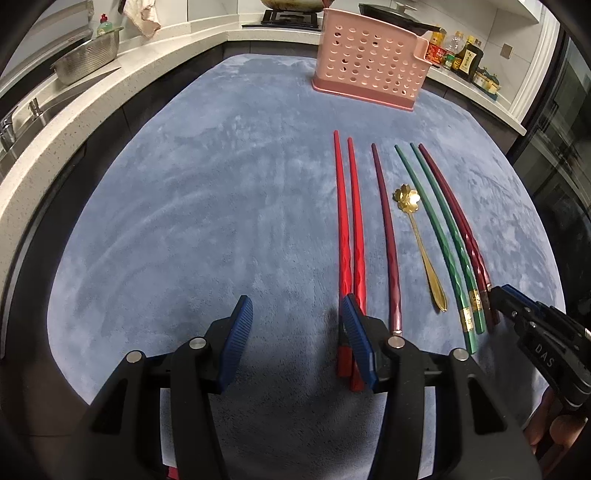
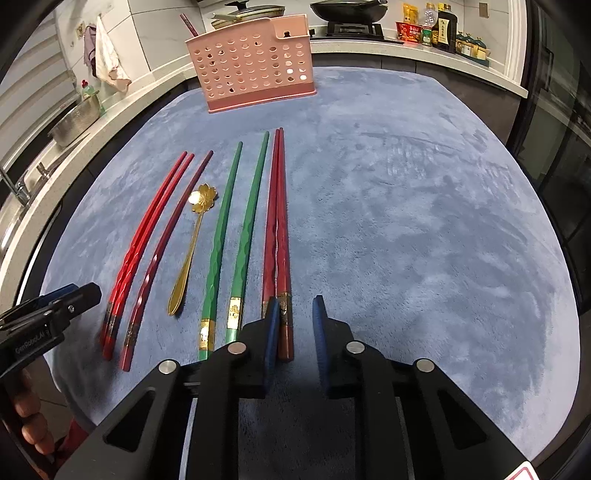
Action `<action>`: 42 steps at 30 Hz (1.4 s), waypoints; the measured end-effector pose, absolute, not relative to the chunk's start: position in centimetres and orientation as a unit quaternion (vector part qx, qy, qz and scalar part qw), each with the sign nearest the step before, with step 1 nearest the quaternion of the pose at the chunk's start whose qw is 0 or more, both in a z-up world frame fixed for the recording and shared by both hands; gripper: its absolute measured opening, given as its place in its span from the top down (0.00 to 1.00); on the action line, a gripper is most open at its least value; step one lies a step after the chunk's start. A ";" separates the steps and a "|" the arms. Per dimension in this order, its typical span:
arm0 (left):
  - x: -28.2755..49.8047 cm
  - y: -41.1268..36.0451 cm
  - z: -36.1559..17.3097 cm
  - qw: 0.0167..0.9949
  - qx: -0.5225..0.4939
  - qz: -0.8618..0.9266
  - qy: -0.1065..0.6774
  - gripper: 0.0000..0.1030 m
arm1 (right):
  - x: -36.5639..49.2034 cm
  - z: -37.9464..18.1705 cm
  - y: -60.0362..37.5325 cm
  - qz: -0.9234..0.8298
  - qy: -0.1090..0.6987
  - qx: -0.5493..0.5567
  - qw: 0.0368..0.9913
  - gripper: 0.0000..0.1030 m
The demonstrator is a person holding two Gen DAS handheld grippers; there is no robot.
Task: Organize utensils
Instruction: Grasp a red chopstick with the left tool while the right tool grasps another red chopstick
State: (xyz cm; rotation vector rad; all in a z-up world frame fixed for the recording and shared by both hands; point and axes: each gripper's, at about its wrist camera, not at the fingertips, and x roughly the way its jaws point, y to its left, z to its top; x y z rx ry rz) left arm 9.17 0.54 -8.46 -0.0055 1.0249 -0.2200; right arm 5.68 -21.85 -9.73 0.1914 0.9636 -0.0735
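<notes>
The utensils lie in a row on the blue mat [image 2: 406, 221], on the near side of the pink holder [image 2: 255, 62], their tips pointing toward it. The gold spoon [image 2: 190, 243] with its flower-shaped bowl sits in the middle of the row. Left of the spoon lies one maroon chopstick [image 2: 168, 236], and further left the bright red pair [image 2: 147, 236], the two touching along most of their length. Right of the spoon come two green chopsticks [image 2: 229, 229], slightly apart, then a dark red pair [image 2: 277, 221] pressed together.

The left gripper [image 1: 295, 314] hovers over the mat at the butt ends of the bright red pair [image 1: 349, 236], its jaws spread wide and holding nothing; its right blue pad [image 1: 356, 332] overlaps those ends in view. The right gripper [image 2: 294, 325] is at the butt ends of the dark red pair, jaws parted and empty, the left pad [image 2: 271, 332] covering part of them.

The pink holder stands upright at the mat's far edge; behind it, a counter carries a stove [image 2: 354, 27] with pans and bottles [image 2: 443, 29]
</notes>
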 end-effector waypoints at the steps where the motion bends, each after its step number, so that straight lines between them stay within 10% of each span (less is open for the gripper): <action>1: 9.1 0.5 -8.5 0.865 -0.004 -0.106 0.490 0.53 | 5.7 -9.7 -21.8 -0.036 0.462 0.092 0.881 0.85; 24: 8.5 -0.1 -9.9 0.855 0.002 -0.122 0.504 0.53 | 5.6 -10.2 -21.7 -0.034 0.471 0.092 0.877 0.86; 42: 8.2 -0.6 -9.7 0.856 0.008 -0.145 0.497 0.92 | 5.5 -10.2 -21.4 -0.028 0.469 0.090 0.878 0.93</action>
